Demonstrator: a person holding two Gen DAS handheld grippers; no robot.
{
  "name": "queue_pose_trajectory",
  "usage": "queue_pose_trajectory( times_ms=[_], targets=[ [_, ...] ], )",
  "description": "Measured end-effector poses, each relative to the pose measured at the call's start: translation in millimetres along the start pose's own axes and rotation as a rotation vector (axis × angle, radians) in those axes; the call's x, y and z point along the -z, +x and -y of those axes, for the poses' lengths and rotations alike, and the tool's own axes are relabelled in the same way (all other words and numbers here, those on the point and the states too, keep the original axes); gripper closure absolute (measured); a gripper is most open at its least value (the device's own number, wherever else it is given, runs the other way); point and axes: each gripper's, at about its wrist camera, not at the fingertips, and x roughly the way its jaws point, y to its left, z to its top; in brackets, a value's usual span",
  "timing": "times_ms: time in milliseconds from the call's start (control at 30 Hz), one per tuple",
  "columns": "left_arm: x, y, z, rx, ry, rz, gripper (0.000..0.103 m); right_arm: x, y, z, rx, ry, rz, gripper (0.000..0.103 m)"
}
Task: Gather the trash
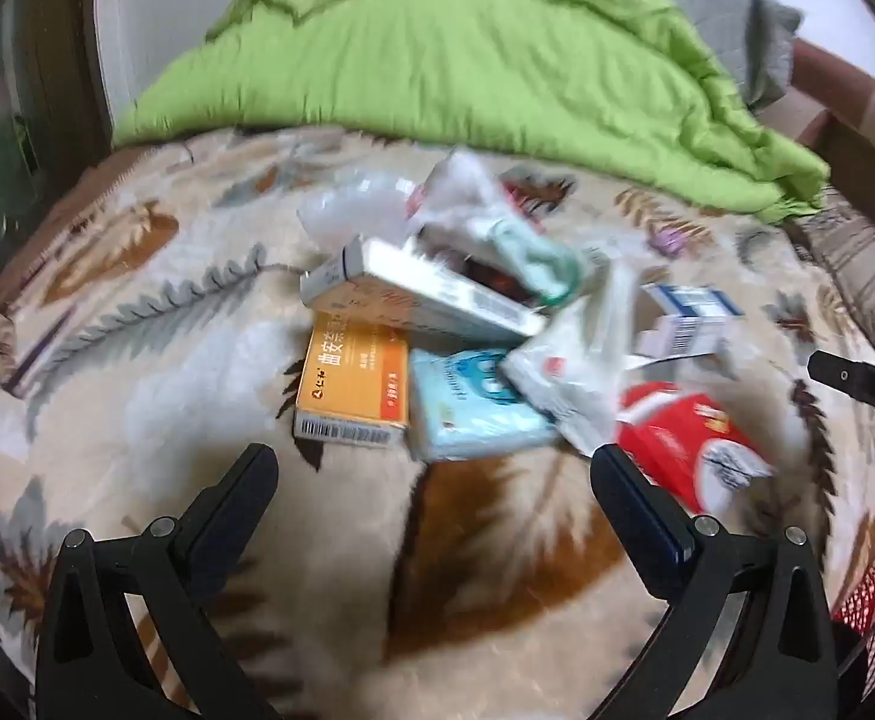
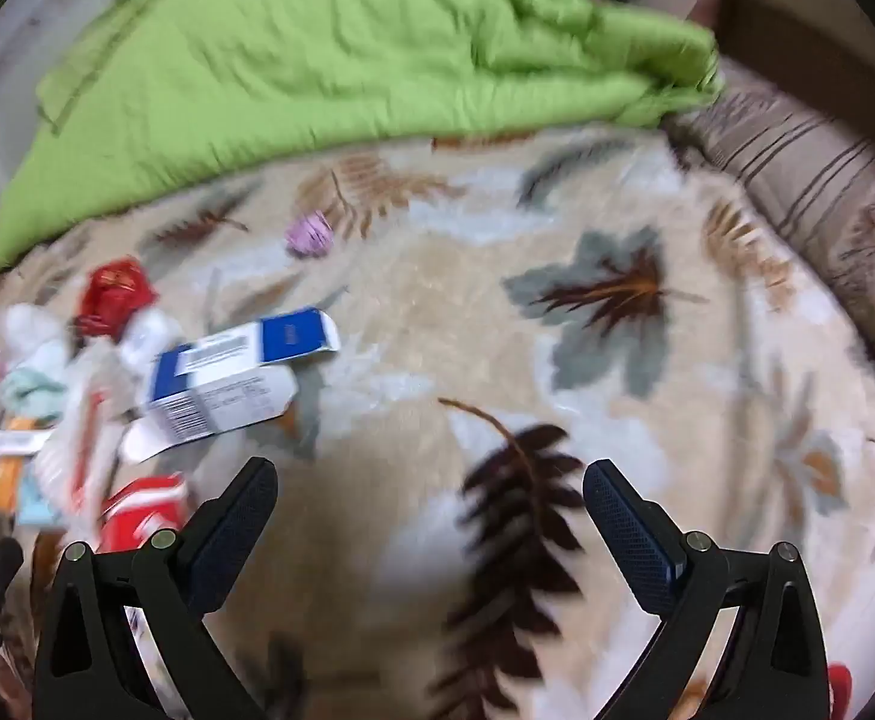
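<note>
Both views are looking down on a leaf-patterned fleece blanket (image 1: 137, 396) with a crumpled green quilt (image 1: 449, 60) lying along its far edge. In the left wrist view the left gripper (image 1: 434, 468) is hanging released, its two fingers spread wide with nothing between them, just short of a pile of trash sitting at the blanket's middle. Reading the pile from left to right, one orange medicine box (image 1: 350, 387) is lying flat, one long white carton (image 1: 419, 294) is resting tilted across its far end, one pale blue tissue pack (image 1: 473, 405) is sitting just beside it, one white plastic wrapper (image 1: 569, 366) is leaning over the pack, one blue-and-white box (image 1: 686, 318) is standing with its flap open, and one red packet (image 1: 689, 444) is lying partly behind the right finger. Behind them, crumpled clear plastic (image 1: 353, 210) and a mint-green scrap (image 1: 533, 252) are blurring together and are hard to tell apart or count. One small purple wad (image 1: 668, 238) is lying apart from the pile. In the right wrist view the right gripper (image 2: 430, 474) is likewise hanging wide and empty over bare blanket, with the pile well off to its left, smeared by motion and cut off at the frame edge.
</note>
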Motion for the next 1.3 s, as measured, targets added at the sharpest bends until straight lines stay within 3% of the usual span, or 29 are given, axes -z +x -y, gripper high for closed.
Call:
queue_pose_trajectory(
  times_ms=[133,267,400,767,1300],
  targets=[
    [23.1,-44.4,8.6,-0.039,0.015,0.148,0.0,41.1,-63.4,-32.1,0.027,-0.048,0.202,0.0],
    [46.0,-82.6,15.6,-0.055,0.014,0.26,0.0,73.0,-90.3,-50.1,0.025,-0.122,0.3,0.0],
    [64.9,-105.9,24.2,-0.059,0.041,0.364,0.0,87.4,-109.7,-46.6,-0.006,-0.108,0.38,0.0],
    [81.0,-110.1,28.2,-0.072,0.085,0.389,0.0,106.0,-109.4,-45.1,-0.019,-0.104,0.379,0.0],
    [78.1,-105.0,30.4,-0.075,0.102,0.348,0.0,103.1,-102.6,-43.6,-0.019,-0.104,0.344,0.0]
  ],
)
